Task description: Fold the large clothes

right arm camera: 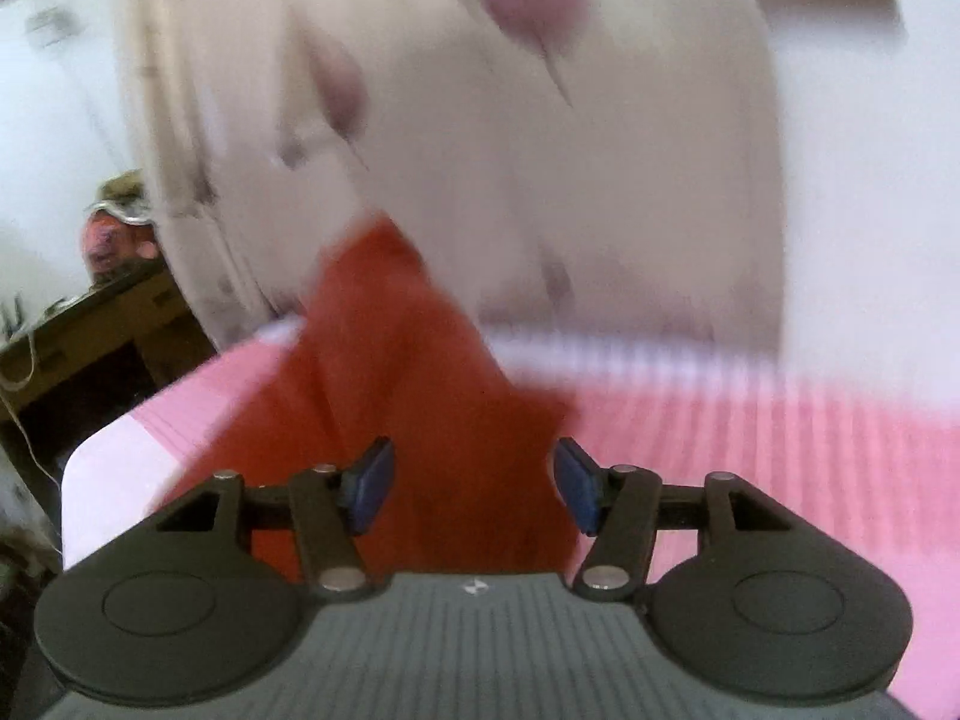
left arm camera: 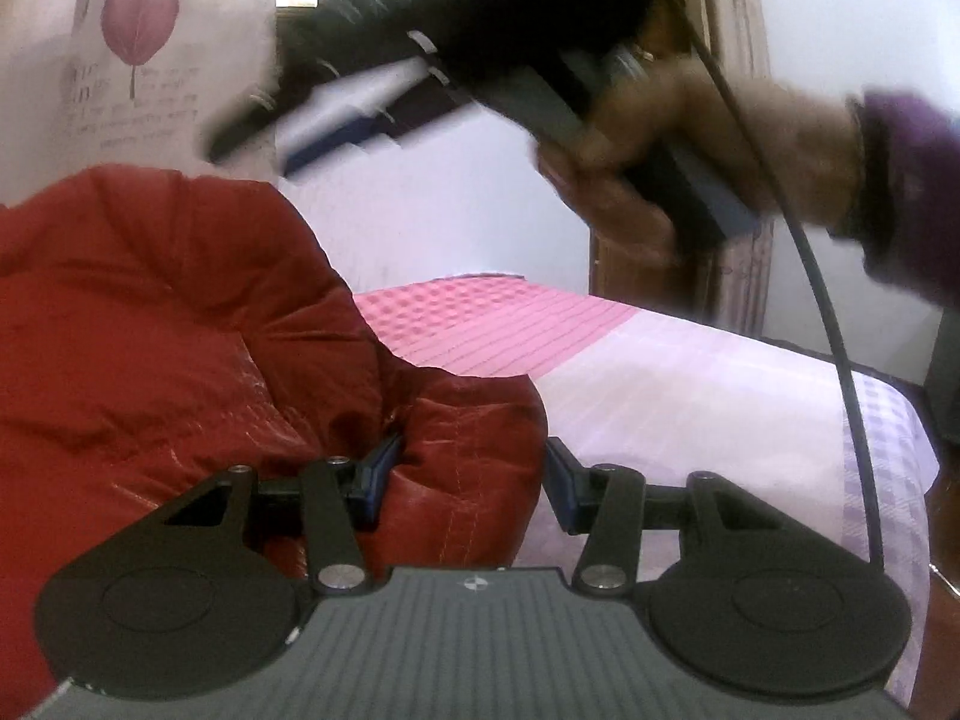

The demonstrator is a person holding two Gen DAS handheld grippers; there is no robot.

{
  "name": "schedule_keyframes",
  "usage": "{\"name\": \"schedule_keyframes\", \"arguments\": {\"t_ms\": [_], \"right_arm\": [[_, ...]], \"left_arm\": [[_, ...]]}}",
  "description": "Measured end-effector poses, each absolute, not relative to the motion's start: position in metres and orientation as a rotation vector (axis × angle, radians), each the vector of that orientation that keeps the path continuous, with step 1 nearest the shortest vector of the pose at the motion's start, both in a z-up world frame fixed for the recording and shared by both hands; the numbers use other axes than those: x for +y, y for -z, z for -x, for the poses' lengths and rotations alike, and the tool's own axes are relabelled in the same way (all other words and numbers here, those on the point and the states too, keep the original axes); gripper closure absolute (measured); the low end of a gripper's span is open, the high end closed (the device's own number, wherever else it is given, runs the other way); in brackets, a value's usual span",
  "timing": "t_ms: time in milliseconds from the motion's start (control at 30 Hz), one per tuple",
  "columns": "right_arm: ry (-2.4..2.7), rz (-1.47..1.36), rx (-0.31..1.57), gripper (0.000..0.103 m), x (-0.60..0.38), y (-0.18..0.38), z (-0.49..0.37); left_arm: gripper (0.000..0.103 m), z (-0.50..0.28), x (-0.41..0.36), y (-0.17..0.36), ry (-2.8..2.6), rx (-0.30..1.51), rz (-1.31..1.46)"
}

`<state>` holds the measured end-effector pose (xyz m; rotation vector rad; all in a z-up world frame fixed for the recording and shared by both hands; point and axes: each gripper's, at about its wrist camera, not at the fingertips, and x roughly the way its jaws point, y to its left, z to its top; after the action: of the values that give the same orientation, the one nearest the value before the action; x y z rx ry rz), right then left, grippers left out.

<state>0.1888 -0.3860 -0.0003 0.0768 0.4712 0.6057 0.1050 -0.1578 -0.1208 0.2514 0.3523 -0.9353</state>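
A large red quilted jacket (left arm camera: 180,330) lies bunched on the bed, filling the left half of the left wrist view. My left gripper (left arm camera: 465,477) is open, with a puffy fold of the jacket between and just beyond its jaws. The right gripper (left arm camera: 300,120) shows in the upper part of the left wrist view, blurred and held in a hand above the bed. In the right wrist view my right gripper (right arm camera: 474,483) is open above a strip of the red jacket (right arm camera: 396,396), which runs away from it over the bed. That view is motion-blurred.
The bed has a pink and white striped cover (left arm camera: 690,384) with its edge at the right. A cream curtain with pink leaf print (left arm camera: 138,30) hangs behind. A wooden door frame (left arm camera: 648,264) stands at the back. A cluttered brown shelf (right arm camera: 90,324) is left of the bed.
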Motion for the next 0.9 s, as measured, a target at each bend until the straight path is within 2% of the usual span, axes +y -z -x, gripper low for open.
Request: {"name": "schedule_keyframes", "arguments": {"t_ms": [33, 67, 100, 200, 400, 633, 900], "right_arm": [[-0.624, -0.046, 0.468, 0.055, -0.37, -0.005, -0.192], [-0.636, -0.009, 0.48, 0.072, -0.358, -0.006, -0.198], [-0.638, 0.039, 0.496, 0.081, -0.343, -0.004, -0.208], [-0.641, 0.112, 0.556, 0.086, -0.31, 0.012, -0.232], [-0.646, 0.087, 0.722, 0.091, -0.297, 0.049, -0.273], [-0.646, 0.058, 0.767, 0.091, -0.305, 0.09, -0.279], [-0.654, 0.132, 0.818, 0.091, -0.282, 0.106, -0.297]], "left_arm": [[0.052, -0.104, -0.157, 0.122, 0.932, 0.35, -0.255], [0.052, -0.103, -0.157, 0.122, 0.929, 0.348, -0.26], [0.052, -0.103, -0.156, 0.123, 0.928, 0.348, -0.26], [0.052, -0.102, -0.154, 0.124, 0.922, 0.351, -0.246], [0.052, -0.101, -0.154, 0.124, 0.938, 0.358, -0.227], [0.052, -0.108, -0.154, 0.125, 0.937, 0.396, -0.208], [0.053, -0.121, -0.154, 0.124, 0.937, 0.445, -0.18]]}}
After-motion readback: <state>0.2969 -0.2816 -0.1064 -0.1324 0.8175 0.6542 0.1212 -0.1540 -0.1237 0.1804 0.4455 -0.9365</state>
